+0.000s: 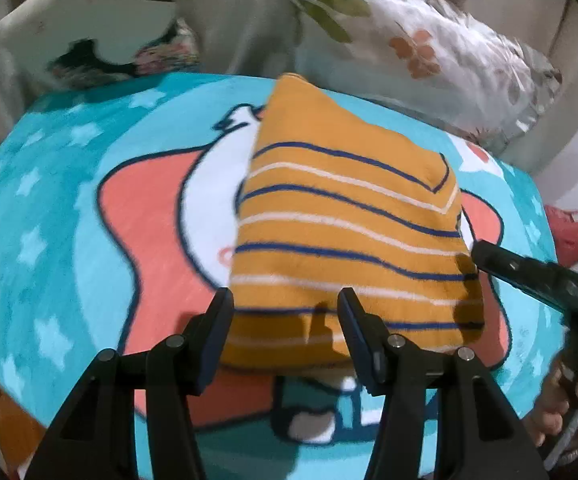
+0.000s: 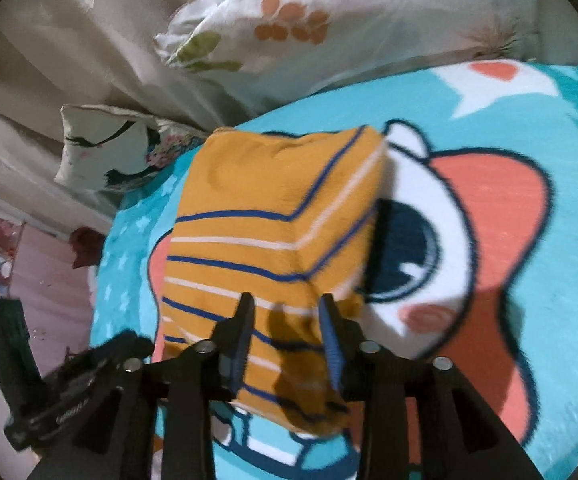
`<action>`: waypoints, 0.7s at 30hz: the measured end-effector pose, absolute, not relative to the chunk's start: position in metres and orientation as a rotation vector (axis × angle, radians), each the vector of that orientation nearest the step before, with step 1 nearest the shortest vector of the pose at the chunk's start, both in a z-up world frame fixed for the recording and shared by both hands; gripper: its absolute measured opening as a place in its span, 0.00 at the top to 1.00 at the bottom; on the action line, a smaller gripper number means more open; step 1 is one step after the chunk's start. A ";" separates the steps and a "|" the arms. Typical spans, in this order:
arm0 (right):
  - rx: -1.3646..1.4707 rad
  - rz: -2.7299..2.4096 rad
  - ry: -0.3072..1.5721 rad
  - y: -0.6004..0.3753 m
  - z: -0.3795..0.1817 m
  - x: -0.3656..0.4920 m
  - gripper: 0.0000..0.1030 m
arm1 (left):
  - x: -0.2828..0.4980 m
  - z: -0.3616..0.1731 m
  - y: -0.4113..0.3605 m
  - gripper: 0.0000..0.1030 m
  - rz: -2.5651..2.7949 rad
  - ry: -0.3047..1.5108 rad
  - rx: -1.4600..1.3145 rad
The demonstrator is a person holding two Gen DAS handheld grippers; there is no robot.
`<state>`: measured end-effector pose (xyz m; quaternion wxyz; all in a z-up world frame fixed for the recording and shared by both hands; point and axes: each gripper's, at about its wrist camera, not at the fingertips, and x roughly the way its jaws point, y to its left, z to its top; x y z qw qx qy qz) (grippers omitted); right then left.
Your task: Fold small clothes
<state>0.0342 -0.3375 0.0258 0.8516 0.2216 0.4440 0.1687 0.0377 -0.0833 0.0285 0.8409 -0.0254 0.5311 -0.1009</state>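
An orange garment (image 1: pixel 341 216) with blue and white stripes lies folded lengthwise on the turquoise cartoon blanket (image 1: pixel 69 220). My left gripper (image 1: pixel 287 300) is open, its fingers straddling the garment's near left edge. The right gripper (image 1: pixel 485 254) shows at the garment's right edge in the left wrist view. In the right wrist view the garment (image 2: pixel 269 232) has its right side folded over, and my right gripper (image 2: pixel 287 304) stands open over the near end, one finger on each side of a fold. The left gripper (image 2: pixel 129 344) shows at lower left there.
A floral pillow (image 1: pixel 429 48) and a white printed cushion (image 1: pixel 89 32) lie beyond the blanket's far edge, against beige curtains (image 2: pixel 69 40). A person's hand (image 1: pixel 561 400) holds the right gripper's handle. The blanket (image 2: pixel 529 280) extends right of the garment.
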 end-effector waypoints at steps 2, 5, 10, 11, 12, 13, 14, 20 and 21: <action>0.464 0.318 0.926 -0.343 0.027 0.026 0.62 | 0.047 0.021 -0.087 0.49 -0.226 1.134 -0.024; 0.487 0.254 0.928 -0.352 0.025 0.017 0.62 | 0.062 -0.001 -0.087 0.49 -0.237 1.197 0.013; 0.514 0.160 0.926 -0.359 0.026 0.013 0.62 | 0.069 -0.008 -0.076 0.45 -0.298 1.251 0.009; 0.524 0.146 0.919 -0.359 0.027 0.014 0.62 | 0.068 -0.004 -0.074 0.45 -0.307 1.240 0.019; 0.529 0.134 0.913 -0.359 0.029 0.015 0.61 | 0.068 0.001 -0.072 0.45 -0.312 1.224 0.030; 0.531 0.120 0.902 -0.357 0.032 0.017 0.60 | 0.068 0.006 -0.069 0.45 -0.319 1.207 0.037; 0.531 0.112 0.894 -0.354 0.035 0.019 0.60 | 0.069 0.010 -0.066 0.45 -0.324 1.194 0.041; 0.480 0.075 0.868 -0.326 0.048 0.053 0.60 | 0.088 0.020 -0.056 0.45 -0.343 1.152 0.065; 0.466 0.063 0.872 -0.321 0.047 0.060 0.60 | 0.091 0.018 -0.058 0.45 -0.346 1.145 0.075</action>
